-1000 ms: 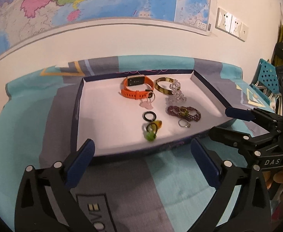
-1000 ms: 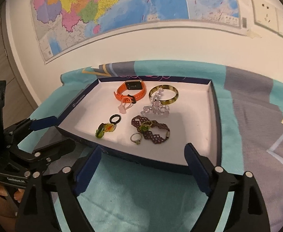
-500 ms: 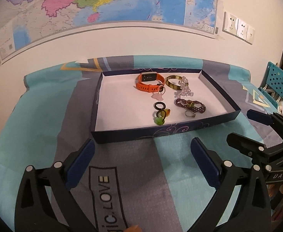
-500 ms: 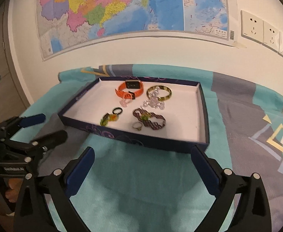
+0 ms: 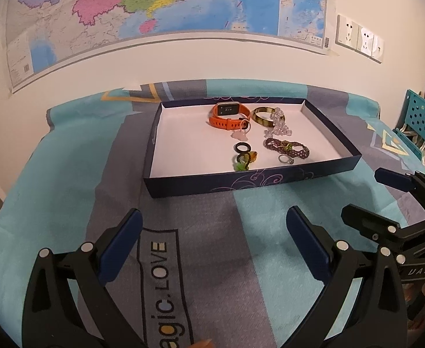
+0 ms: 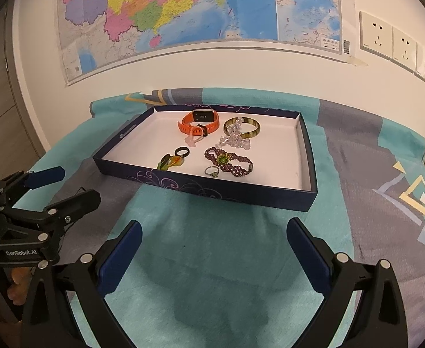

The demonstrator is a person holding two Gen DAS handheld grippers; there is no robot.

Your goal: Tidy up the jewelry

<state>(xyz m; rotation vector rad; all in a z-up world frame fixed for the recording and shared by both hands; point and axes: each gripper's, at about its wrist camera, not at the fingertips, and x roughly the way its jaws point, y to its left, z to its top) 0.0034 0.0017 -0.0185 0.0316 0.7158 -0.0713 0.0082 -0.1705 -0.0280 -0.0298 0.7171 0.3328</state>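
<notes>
A dark blue tray [image 5: 270, 178] [image 6: 212, 192] with a white floor lies on the cloth-covered table. In it are an orange watch band [image 5: 227, 114] [image 6: 198, 121], a tortoiseshell bangle [image 5: 263, 117] [image 6: 251, 129], a clear bead string [image 5: 280, 124] [image 6: 234, 140], a purple beaded bracelet [image 5: 288, 148] [image 6: 230, 162], a black ring [image 5: 242, 147] [image 6: 182, 152], a green-amber piece [image 5: 246, 161] [image 6: 170, 162] and a silver ring [image 5: 285, 159] [image 6: 212, 171]. My left gripper [image 5: 212, 223] and right gripper [image 6: 214, 233] are open and empty, well in front of the tray.
A teal and grey patterned cloth [image 5: 67, 174] covers the table. A map [image 5: 154, 5] and wall sockets [image 6: 386, 40] are on the wall behind. A teal perforated chair [image 5: 421, 119] stands at the far right.
Both grippers have drawn back from the tray, which now looks smaller and farther away. Both stay open and empty. The jewelry has not moved.
</notes>
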